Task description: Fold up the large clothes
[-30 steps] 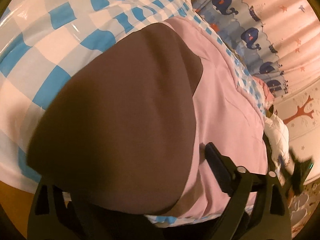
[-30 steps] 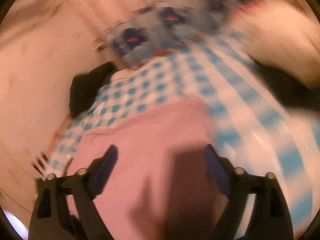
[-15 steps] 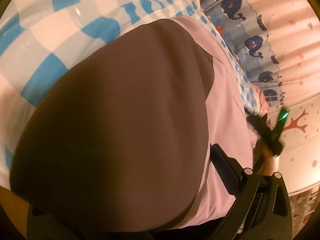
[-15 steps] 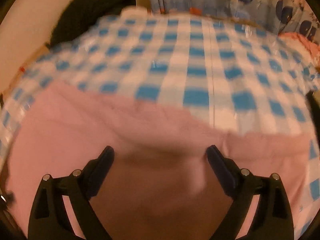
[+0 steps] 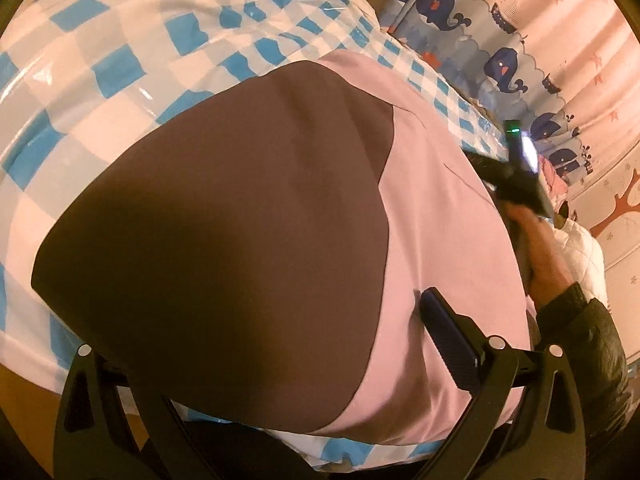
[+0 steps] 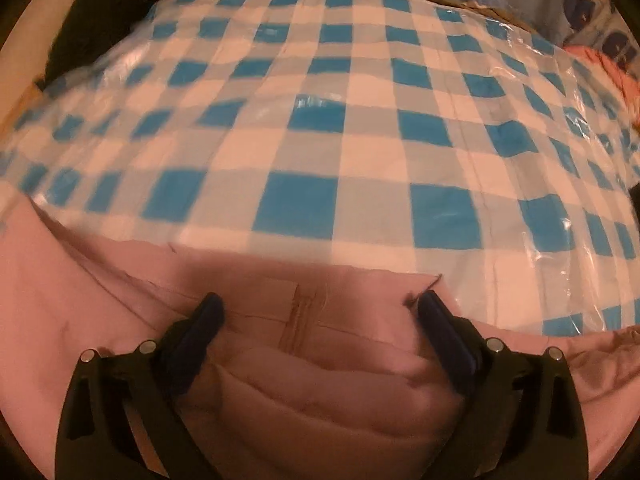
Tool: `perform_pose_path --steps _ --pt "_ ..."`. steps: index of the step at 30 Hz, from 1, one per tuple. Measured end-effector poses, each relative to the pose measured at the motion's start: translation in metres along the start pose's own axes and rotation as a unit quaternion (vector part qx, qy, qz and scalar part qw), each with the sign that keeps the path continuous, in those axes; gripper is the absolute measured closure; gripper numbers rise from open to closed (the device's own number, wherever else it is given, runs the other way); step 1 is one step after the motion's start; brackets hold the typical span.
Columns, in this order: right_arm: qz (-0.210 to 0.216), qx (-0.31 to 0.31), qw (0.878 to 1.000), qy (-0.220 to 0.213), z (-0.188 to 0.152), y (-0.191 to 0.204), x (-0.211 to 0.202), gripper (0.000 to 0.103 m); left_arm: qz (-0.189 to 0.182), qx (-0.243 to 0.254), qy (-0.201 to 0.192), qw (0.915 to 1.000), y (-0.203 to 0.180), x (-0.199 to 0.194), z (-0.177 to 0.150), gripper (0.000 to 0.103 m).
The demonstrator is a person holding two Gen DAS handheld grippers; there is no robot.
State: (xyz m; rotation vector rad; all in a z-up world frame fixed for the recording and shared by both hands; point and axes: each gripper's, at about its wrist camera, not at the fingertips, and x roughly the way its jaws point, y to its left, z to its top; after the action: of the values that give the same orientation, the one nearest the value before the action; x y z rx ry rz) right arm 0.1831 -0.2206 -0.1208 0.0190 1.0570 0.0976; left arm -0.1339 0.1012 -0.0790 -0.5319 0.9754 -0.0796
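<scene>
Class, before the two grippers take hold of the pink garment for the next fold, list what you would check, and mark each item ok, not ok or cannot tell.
1. Right gripper open, jaws just widened: ok.
2. Fabric between the right jaws: ok; a fold of the pink garment lies there, not yet pinched.
3. Left gripper open: ok by the wide-set finger; the other finger is hidden under the dark shadow.
4. Left gripper over the garment: ok.
5. Garment lying flat on the checked tablecloth: not ok; creased near the right gripper.
6. Which edge the right jaws straddle: cannot tell.

The garment [image 6: 100, 320] lies on the tablecloth's [image 6: 320, 120] near edge.
</scene>
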Motion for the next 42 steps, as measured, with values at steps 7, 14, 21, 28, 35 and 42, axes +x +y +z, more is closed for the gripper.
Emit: perform_pose_path --steps 7,14,21,28,35,42 --pt "-0.030 0.008 0.999 0.006 0.024 0.015 0.032 0.009 0.005 0.008 -0.010 0.9999 -0.004 -0.002 -0.001 0.007" --pt "0.007 0.040 0.998 0.045 0.017 0.001 0.049 0.009 0.017 0.028 -0.021 0.9993 -0.014 -0.004 -0.003 0.007" --pt "0.085 -0.009 0.995 -0.046 -0.018 0.006 -0.072 0.009 0.014 0.028 -0.024 0.9992 -0.014 -0.004 -0.002 0.007" --pt "0.017 -0.071 0.991 -0.108 -0.121 0.020 -0.119 0.007 0.014 0.029 -0.026 0.9991 -0.014 -0.005 -0.004 0.007" --pt "0.036 -0.053 0.995 -0.074 -0.133 0.005 -0.101 0.006 0.002 0.021 -0.004 0.9998 -0.009 -0.001 -0.002 0.007" --pt "-0.051 -0.120 0.983 -0.127 -0.193 0.023 -0.161 0.006 -0.115 -0.141 0.082 0.9798 0.053 0.027 0.010 0.007"
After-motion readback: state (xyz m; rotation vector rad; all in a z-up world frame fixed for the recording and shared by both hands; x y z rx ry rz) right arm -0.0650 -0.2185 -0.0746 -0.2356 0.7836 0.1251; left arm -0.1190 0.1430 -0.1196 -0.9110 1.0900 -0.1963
